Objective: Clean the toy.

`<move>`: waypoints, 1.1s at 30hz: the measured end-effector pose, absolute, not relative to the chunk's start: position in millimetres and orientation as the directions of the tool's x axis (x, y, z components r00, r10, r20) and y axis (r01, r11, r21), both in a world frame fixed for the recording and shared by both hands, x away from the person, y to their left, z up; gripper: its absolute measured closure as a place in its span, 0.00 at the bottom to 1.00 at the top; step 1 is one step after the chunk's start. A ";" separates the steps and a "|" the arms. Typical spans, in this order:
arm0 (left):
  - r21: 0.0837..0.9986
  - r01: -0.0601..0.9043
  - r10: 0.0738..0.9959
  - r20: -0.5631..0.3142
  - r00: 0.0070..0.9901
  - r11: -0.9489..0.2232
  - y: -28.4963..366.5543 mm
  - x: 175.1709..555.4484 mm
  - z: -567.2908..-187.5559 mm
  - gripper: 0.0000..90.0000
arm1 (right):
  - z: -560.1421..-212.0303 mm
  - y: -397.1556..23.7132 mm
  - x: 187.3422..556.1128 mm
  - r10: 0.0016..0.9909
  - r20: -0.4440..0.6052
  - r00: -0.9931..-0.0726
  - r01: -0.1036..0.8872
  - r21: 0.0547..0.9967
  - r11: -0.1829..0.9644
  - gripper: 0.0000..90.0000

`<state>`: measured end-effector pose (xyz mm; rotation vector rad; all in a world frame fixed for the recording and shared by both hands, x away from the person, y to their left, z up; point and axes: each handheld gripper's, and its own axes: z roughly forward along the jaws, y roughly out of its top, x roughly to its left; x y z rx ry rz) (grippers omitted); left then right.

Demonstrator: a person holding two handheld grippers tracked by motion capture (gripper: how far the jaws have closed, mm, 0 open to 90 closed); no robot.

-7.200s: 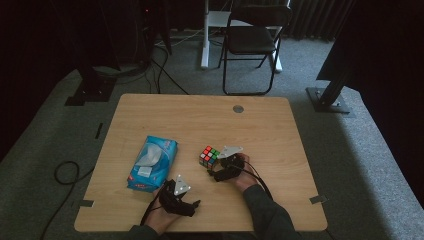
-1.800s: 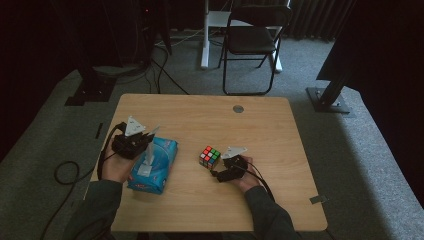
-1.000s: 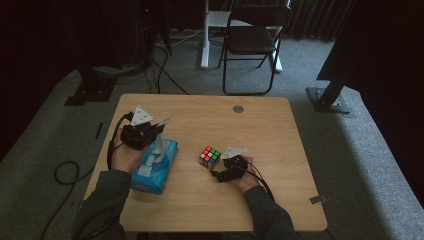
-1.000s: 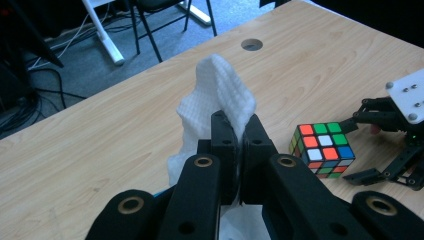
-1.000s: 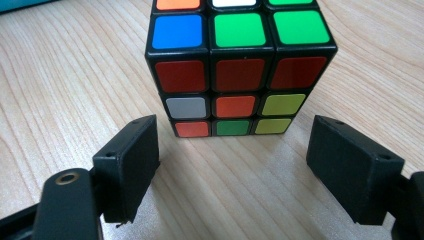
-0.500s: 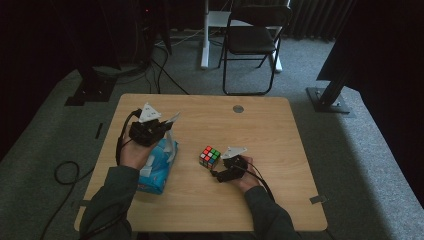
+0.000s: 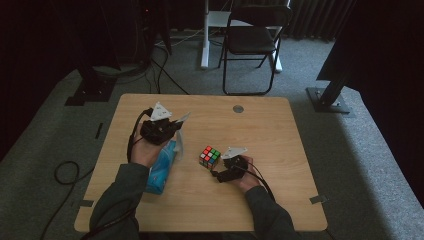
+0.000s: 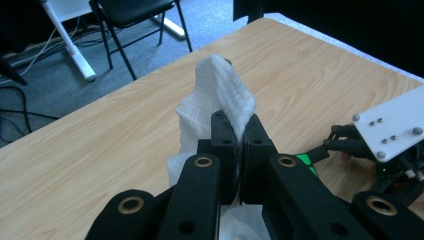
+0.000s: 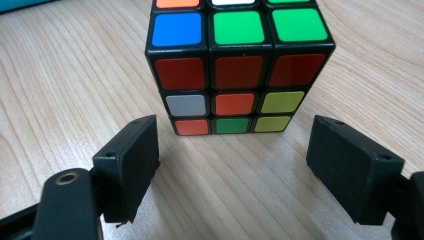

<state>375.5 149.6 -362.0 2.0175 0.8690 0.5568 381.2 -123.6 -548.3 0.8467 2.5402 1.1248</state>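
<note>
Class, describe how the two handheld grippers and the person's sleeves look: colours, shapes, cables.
Both the left gripper and the right gripper are black, each topped by a pale three-cornered plate and trailing a black cable. Their jaws are blocky black bars with brass-ringed pivot holes. The person wears dark grey-green long sleeves.

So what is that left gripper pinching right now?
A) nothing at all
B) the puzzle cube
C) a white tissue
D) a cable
C: in the left gripper view the left gripper has its jaws closed on a white tissue, above the blue tissue pack; the puzzle cube sits untouched in front of the open right gripper.
</note>
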 end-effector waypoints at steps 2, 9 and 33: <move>0.840 0.370 0.746 0.060 0.663 -0.397 146.4 376.5 -364.4 0.98 | -548.3 -123.6 381.0 0.594 0.018 -0.804 0.413 0.736 0.536 0.23; 0.847 0.375 0.735 0.027 0.677 -0.377 134.4 380.7 -373.6 0.98 | -548.2 -123.4 380.6 0.596 0.018 -0.803 0.415 0.735 0.536 0.23; 0.877 0.334 0.698 0.001 0.716 -0.345 95.4 386.9 -376.3 0.98 | -548.2 -122.9 380.2 0.595 0.010 -0.804 0.410 0.733 0.542 0.23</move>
